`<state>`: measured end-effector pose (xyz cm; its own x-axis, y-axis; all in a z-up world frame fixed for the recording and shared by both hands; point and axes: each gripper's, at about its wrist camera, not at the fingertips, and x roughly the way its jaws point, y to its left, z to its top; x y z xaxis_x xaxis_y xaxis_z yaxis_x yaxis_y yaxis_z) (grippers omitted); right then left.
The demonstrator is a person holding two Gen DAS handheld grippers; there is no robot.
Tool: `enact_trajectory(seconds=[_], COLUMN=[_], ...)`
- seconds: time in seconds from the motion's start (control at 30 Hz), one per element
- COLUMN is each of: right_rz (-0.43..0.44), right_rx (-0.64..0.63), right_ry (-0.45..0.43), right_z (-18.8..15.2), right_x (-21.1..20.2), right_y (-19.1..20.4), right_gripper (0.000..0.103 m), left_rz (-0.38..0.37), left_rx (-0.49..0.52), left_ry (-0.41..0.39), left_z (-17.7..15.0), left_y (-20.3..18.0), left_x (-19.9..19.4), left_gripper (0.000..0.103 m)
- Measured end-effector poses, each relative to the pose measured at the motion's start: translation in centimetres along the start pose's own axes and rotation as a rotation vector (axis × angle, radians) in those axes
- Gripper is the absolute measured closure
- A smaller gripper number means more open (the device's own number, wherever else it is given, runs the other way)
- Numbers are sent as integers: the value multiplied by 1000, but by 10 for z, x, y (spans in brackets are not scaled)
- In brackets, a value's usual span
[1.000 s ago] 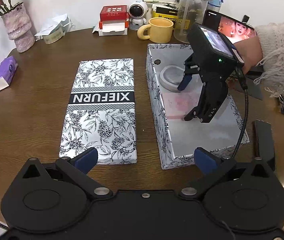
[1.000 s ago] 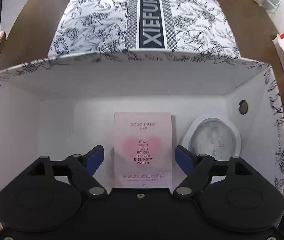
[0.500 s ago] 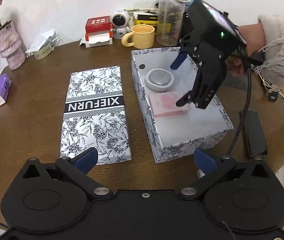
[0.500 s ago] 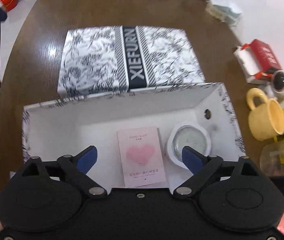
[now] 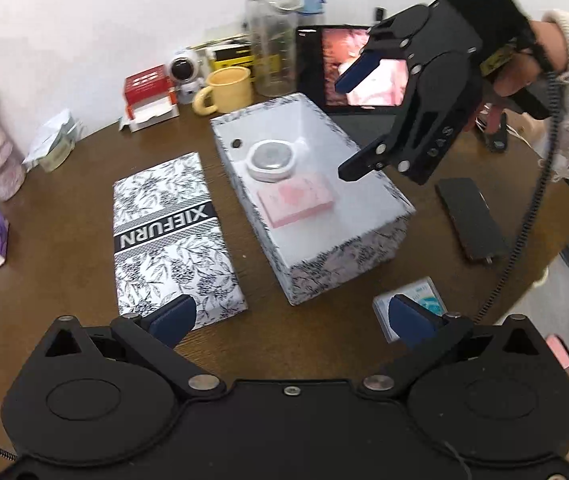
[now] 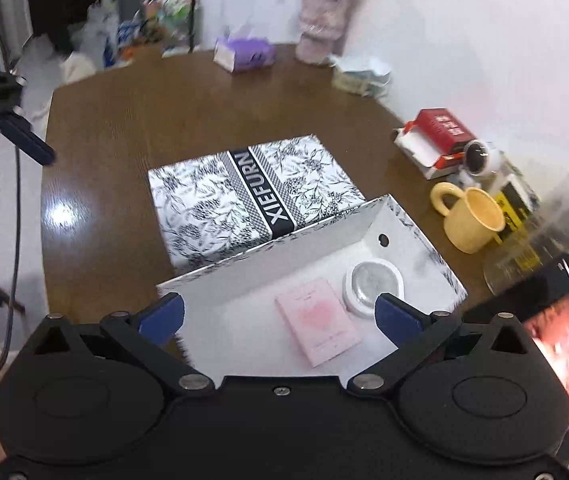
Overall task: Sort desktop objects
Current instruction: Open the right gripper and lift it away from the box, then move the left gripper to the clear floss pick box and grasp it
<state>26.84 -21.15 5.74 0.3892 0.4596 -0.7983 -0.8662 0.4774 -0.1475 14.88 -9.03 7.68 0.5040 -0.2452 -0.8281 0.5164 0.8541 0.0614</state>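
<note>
Pink palette box [image 5: 295, 199] lies flat beside round white compact [image 5: 271, 159] inside floral box [image 5: 340, 264]; both hand-held grippers gape empty.

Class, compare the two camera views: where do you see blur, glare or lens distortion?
Left wrist view: the table edge bows from fisheye distortion, and the right gripper is slightly smeared. Right wrist view: a bright glare patch on the table; background clutter and the bottle are motion-blurred.

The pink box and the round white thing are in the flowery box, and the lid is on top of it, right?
Not quite. The lid is not on top; it lies flat on the table beside the open flowery box, as the left wrist view shows. The pink box and the round white thing are indeed inside.
</note>
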Motion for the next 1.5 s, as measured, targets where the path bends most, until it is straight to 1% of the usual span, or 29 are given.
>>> enact_trajectory(seconds=[0.13, 0.33, 0.53, 0.87, 1.03, 1.13, 1.23, 1.37, 1.5], right_rz=[-61, -113, -119, -124, -138, -153, -166, -169, -175], right_rx=[75, 195, 276, 428, 476, 480, 476, 495, 517], right_ry=[-18, -1, 10, 66, 100, 125, 153, 162, 173], right_z=[-24, -59, -92, -147, -166, -172, -176, -180, -185], right_x=[-26, -50, -63, -62, -56, -52, -47, -41, -36], right_y=[22, 55, 92, 138, 149, 154, 158, 156, 153], right_gripper=[0, 0, 0, 0, 0, 0, 0, 0, 0], left_rz=[-25, -83, -111, -193, -234, -261, -264, -271, -259], left_rx=[74, 188, 319, 500, 606, 670, 722, 772, 803], left_ry=[15, 37, 71, 132, 161, 159, 162, 154, 175], left_z=[-5, -12, -18, -20, -21, -24, -26, -29, -31], left_y=[-13, -32, -52, -87, -107, -119, -129, -137, -140], left_x=[2, 11, 32, 77, 104, 120, 136, 154, 171], left_gripper=[0, 0, 0, 0, 0, 0, 0, 0, 0])
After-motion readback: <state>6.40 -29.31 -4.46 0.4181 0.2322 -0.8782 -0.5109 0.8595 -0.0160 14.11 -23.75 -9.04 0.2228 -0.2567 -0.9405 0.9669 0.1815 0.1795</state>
